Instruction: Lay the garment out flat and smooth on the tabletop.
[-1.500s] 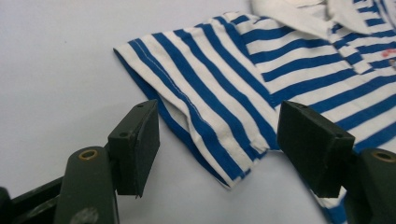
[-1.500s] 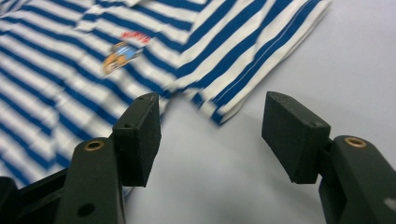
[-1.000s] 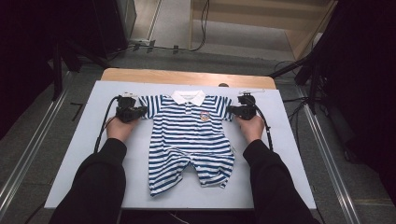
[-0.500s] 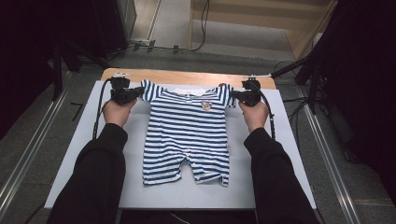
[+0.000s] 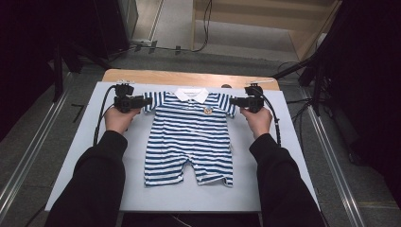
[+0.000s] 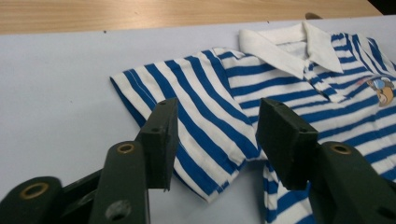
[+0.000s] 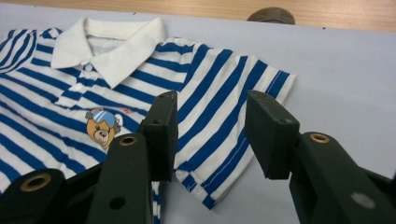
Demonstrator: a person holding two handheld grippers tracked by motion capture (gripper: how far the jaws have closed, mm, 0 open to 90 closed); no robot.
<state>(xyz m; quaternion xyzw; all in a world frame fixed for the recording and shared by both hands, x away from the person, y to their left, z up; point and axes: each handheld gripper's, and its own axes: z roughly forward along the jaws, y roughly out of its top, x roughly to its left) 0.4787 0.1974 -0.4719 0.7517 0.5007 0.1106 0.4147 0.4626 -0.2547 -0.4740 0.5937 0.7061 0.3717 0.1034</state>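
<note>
A blue-and-white striped baby romper point(image 5: 190, 137) with a white collar is spread flat at the centre of the frame, collar towards the top.

The striped romper point(image 5: 190, 137) is soft knitted cloth with a plain white collar point(image 6: 285, 44), lying on a smooth matt pale sheet point(image 5: 80, 142) over a grainy wooden tabletop point(image 5: 189, 78), beside matt black jaws.

Striped romper point(image 5: 189, 137) lies flat on grey table point(image 5: 85, 156).

Blue-and-white striped romper point(image 5: 189, 137), white collar point(image 5: 191, 96).
</note>
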